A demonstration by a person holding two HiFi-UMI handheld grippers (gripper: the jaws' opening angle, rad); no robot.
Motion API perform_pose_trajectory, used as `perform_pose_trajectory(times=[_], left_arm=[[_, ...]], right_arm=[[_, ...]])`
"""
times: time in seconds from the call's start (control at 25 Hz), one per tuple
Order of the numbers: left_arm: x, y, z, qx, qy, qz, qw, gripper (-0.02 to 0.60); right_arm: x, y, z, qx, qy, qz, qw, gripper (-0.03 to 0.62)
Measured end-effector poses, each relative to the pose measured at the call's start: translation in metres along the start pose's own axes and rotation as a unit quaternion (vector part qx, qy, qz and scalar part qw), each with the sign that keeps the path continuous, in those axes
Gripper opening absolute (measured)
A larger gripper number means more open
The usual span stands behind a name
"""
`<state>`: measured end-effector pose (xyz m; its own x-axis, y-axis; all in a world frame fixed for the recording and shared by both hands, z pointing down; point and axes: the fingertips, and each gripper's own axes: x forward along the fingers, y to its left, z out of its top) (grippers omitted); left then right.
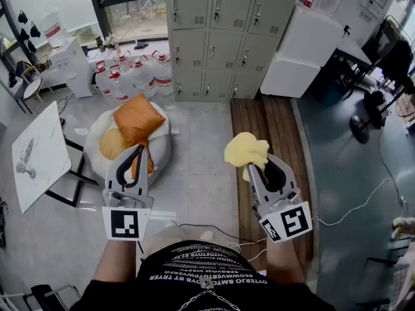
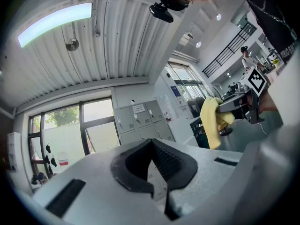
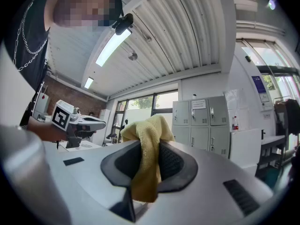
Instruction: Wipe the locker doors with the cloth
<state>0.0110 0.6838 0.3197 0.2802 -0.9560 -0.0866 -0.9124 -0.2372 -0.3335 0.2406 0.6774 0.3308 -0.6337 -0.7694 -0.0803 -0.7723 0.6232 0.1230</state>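
Pinching the yellow cloth [image 1: 245,151] in the right gripper [image 1: 254,168], left gripper [image 1: 134,154] closed on nothing, both well apart from the locker doors [image 1: 220,37]; wiping looks not yet started.

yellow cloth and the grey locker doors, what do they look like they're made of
Yellow cloth: a soft textile, probably microfibre or terry, matte; a fine knit-like texture shows and it hangs in limp folds.
Grey locker doors: likely painted sheet metal, smooth and slightly satin; flat panels with punched vent slots and small handles point that way.
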Motion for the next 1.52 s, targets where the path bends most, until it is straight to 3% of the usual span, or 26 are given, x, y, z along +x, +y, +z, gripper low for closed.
perform_pose_trajectory(times=[0.36, 0.76, 0.92, 1.04, 1.16, 1.28, 1.52], left_arm=[[0.0, 0.058, -0.025, -0.007, 0.0, 0.007, 1.0, -0.005], [-0.012, 0.118, -0.058, -0.03, -0.012, -0.015, 0.9993, -0.005], [-0.019, 0.126, -0.065, 0.047, -0.009, -0.058, 0.9971, -0.005], [-0.026, 0.146, -0.077, -0.028, -0.006, -0.031, 0.9991, -0.005], [-0.029, 0.169, -0.078, 0.005, -0.006, -0.019, 0.9998, -0.005], [-0.027, 0.184, -0.082, -0.017, -0.007, -0.008, 0.9998, -0.005], [-0.017, 0.188, -0.087, -0.049, -0.009, -0.027, 0.9984, -0.005]], right_arm=[[0.041, 0.023, -0.001, 0.004, 0.004, 0.003, 1.0, 0.081], [0.089, 0.066, -0.001, 0.004, 0.02, -0.014, 1.0, 0.081], [0.102, 0.084, 0.004, 0.002, 0.016, -0.022, 1.0, 0.081], [0.109, 0.096, 0.001, 0.001, 0.021, -0.021, 1.0, 0.081], [0.114, 0.104, 0.003, 0.001, 0.024, -0.018, 1.0, 0.081], [0.117, 0.102, 0.002, 0.004, 0.025, -0.021, 0.999, 0.081], [0.135, 0.097, -0.013, 0.021, 0.028, -0.016, 0.999, 0.081]])
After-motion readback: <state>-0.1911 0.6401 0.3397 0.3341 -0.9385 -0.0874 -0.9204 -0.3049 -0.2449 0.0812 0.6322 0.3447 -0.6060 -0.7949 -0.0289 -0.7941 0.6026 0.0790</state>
